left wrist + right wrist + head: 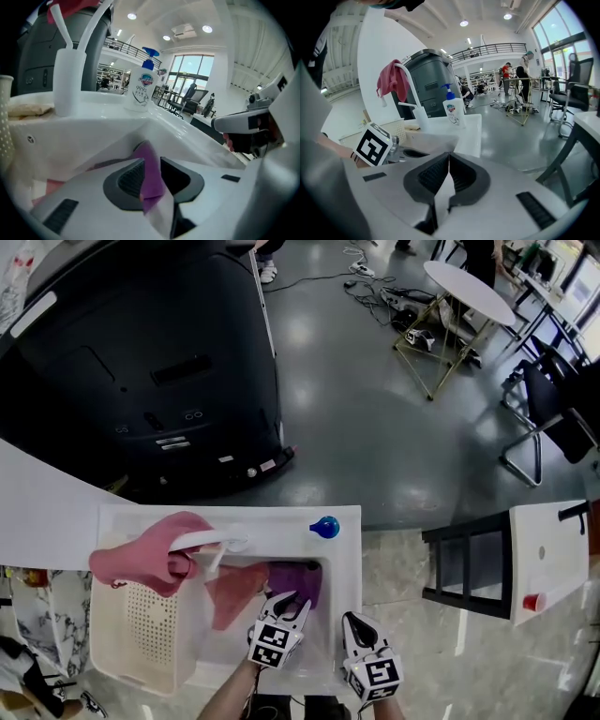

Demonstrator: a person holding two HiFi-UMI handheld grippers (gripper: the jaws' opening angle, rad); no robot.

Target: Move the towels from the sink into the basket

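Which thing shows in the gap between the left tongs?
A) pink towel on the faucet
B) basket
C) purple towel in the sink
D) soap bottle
C: in the left gripper view the purple towel fills the gap of the left tongs, with the sink wall behind it.

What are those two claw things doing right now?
Left gripper: open, purple towel between its fingers, not pinched.
Right gripper: closed, holding nothing.

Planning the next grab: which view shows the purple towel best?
The head view: the purple towel lies in the sink beside a pink towel, beyond the left gripper. The left gripper view shows only a purple strip between its parted jaws; the right gripper view shows none of it.
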